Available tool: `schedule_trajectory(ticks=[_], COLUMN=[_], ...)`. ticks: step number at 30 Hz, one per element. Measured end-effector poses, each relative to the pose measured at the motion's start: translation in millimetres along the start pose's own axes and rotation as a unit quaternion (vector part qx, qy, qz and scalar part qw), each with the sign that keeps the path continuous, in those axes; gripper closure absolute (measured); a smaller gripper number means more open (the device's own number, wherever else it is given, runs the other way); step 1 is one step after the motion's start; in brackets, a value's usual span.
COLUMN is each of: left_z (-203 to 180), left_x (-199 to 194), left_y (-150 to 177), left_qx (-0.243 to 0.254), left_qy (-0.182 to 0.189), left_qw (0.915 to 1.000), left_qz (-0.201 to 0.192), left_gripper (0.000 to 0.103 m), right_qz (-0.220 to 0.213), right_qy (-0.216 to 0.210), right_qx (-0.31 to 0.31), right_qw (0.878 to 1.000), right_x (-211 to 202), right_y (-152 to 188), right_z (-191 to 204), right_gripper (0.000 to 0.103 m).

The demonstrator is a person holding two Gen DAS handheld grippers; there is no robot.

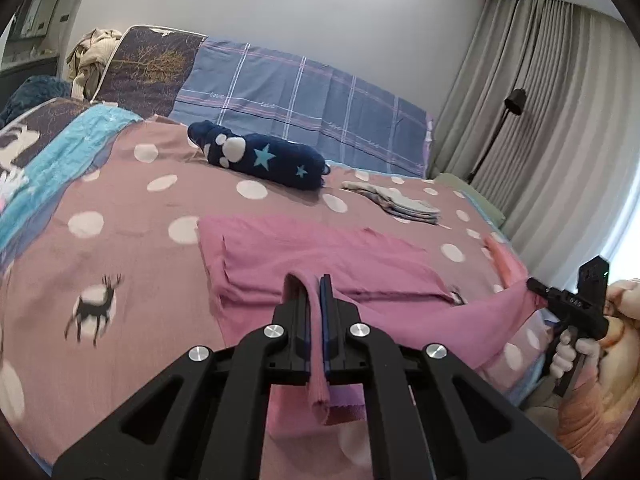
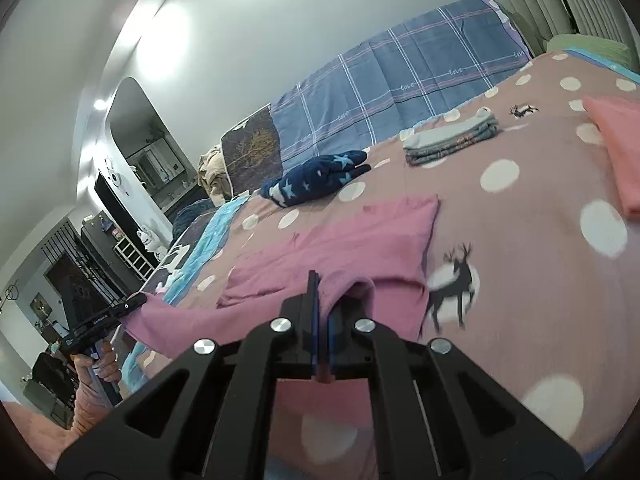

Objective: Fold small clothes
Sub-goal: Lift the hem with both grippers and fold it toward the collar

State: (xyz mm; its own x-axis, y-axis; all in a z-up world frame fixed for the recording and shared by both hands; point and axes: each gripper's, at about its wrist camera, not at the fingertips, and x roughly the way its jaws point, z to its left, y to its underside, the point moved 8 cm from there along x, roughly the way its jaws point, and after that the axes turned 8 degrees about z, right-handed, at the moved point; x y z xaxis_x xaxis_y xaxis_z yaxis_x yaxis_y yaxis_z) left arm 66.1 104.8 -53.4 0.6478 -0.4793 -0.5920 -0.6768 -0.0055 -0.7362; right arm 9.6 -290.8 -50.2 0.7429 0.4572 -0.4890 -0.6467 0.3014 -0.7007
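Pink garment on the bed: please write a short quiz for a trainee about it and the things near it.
1. True or false: both grippers are shut on the pink garment.
2. Which lies farther back on the polka-dot bedspread? A) a navy star-print item B) a yellow towel C) a white shoe
3. Fill in: the folded grey clothes form a small ____.

Key:
1. True. The left gripper and the right gripper each pinch an edge of it.
2. A, the navy star-print item.
3. stack
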Motion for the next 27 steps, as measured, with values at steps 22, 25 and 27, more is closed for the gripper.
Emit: schedule_trajectory(ticks=[22,25,27], left_z=[128,125,117], left_x=[216,207,203], left_y=[-49,-48,-47], left_qx=[-0.066,-0.061,-0.056], left_qy=[-0.083,-0.078,-0.070], left_qw=[0.9884,0.9892,0.9900], left_qz=[0.109,0.108,0.110], left_gripper=[0.097,0.087,0.077], right_qz=[0.129,0.129,0.129], right_qy=[0.101,0.105,0.106], right_qx=[0.040,0.025,0.014], right_qw=[0.986,0.986,0.986], right_x=[217,207,198], right_y=[-54,-54,-52], right_z=[-120,-115,-106], right_gripper=[0.094,0.088,0.082])
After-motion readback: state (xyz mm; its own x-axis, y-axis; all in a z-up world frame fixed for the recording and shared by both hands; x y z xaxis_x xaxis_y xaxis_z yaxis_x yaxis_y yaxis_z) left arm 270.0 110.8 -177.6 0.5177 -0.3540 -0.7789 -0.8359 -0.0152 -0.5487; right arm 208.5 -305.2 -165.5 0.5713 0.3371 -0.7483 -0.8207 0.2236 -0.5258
